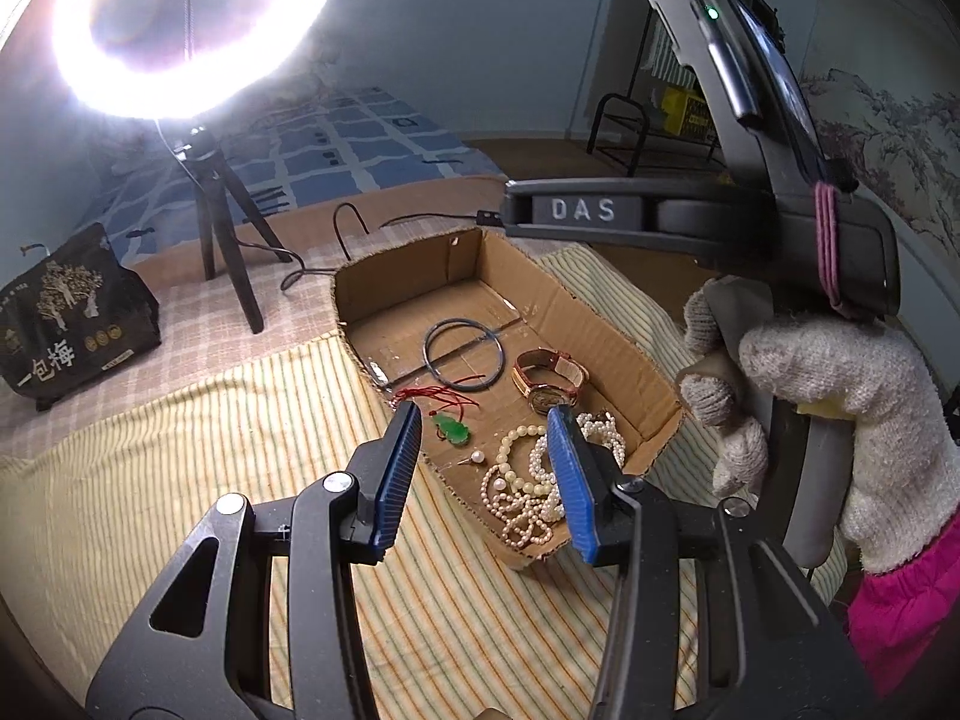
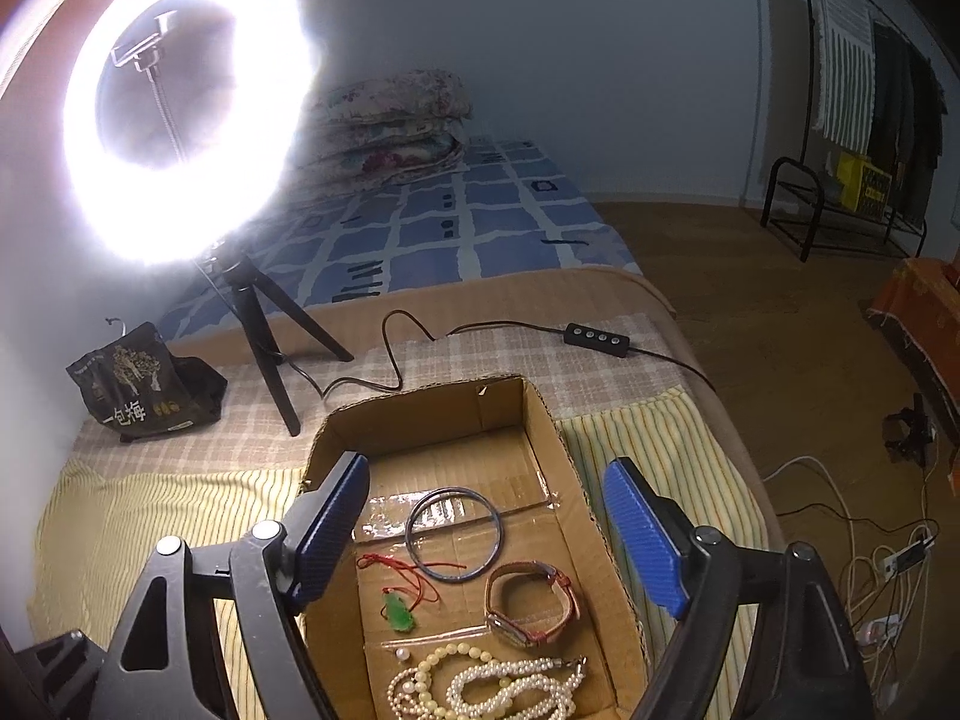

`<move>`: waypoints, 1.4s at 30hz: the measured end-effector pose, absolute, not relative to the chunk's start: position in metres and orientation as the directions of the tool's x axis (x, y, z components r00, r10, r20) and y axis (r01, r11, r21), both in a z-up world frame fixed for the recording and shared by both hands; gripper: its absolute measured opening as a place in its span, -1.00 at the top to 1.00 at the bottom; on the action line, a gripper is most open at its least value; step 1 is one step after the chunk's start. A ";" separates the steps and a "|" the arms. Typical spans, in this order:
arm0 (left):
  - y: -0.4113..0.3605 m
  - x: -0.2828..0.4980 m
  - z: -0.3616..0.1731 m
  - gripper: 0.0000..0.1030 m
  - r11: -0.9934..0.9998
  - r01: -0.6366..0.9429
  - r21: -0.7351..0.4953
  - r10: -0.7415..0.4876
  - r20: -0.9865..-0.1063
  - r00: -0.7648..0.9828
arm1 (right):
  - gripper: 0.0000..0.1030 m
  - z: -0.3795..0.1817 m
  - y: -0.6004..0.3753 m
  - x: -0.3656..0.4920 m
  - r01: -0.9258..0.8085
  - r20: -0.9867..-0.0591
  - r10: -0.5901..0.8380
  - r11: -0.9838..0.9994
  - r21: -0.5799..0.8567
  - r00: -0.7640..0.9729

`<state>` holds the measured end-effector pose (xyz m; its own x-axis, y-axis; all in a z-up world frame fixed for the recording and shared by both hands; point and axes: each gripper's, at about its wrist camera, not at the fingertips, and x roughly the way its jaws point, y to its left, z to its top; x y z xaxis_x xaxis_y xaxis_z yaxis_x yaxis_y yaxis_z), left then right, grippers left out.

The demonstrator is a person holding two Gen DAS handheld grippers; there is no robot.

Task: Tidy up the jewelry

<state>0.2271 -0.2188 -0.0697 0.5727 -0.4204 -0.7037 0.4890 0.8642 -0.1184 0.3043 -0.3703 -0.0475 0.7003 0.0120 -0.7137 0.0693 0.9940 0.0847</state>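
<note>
Both claws, the left claw (image 1: 483, 474) and the right claw (image 2: 486, 537), hang wide open and empty over the box (image 2: 543, 414), so go down slowly and pinch just one pearl string (image 2: 510, 681) from the tangle.

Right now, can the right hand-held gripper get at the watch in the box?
Probably yes. The right hand-held gripper is open and empty above the open-topped cardboard box. The watch lies apart from the bangle, nothing covering it. The pearl strands lie close beside it.
</note>
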 end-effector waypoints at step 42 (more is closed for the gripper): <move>-0.126 0.102 0.016 -0.64 0.901 0.432 -0.036 -0.387 -0.518 0.763 | -0.99 0.038 -0.312 0.138 0.127 -0.509 -0.139 0.990 -0.058 0.849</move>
<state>0.1019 -0.1264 0.0157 0.7627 -0.3866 -0.5185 0.4322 0.9010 -0.0360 0.1380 -0.3124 0.0384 0.8494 -0.1388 -0.5092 0.1270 0.9902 -0.0581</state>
